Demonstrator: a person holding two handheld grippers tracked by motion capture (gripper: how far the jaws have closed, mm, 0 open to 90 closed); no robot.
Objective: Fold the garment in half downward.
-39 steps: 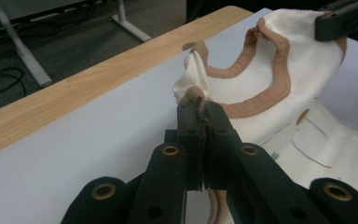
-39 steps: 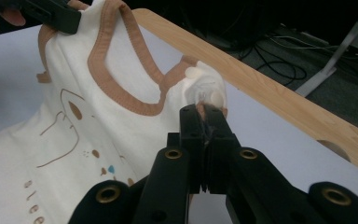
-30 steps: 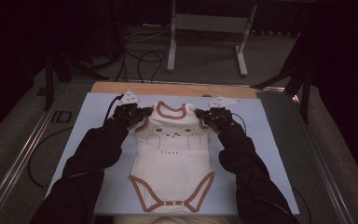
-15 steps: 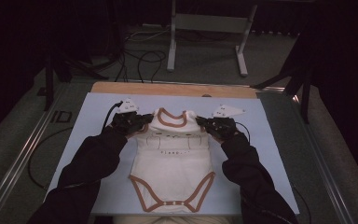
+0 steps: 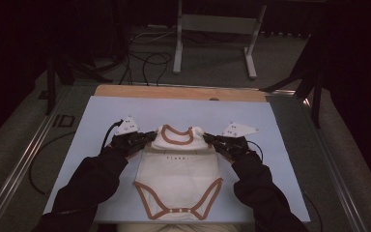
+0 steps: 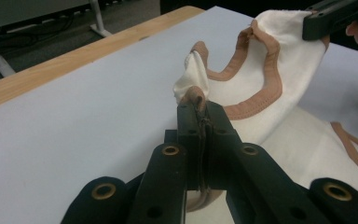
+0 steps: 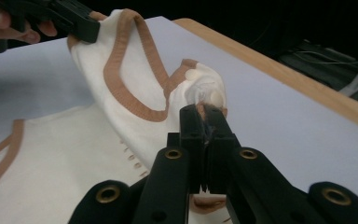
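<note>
With my left gripper (image 6: 200, 109) and right gripper (image 7: 204, 114) each pinching a shoulder of the bodysuit (image 5: 178, 179) near the mat's (image 5: 101, 111) front edge, I should fold both evenly, keeping edges aligned.

**Open mat on all sides of the garment**

I see bare pale blue mat (image 5: 183, 108) beyond and beside both grippers. The cream bodysuit (image 5: 178, 174) covers the middle. My two dark sleeves (image 5: 89, 186) flank it, blocking the near side.
</note>
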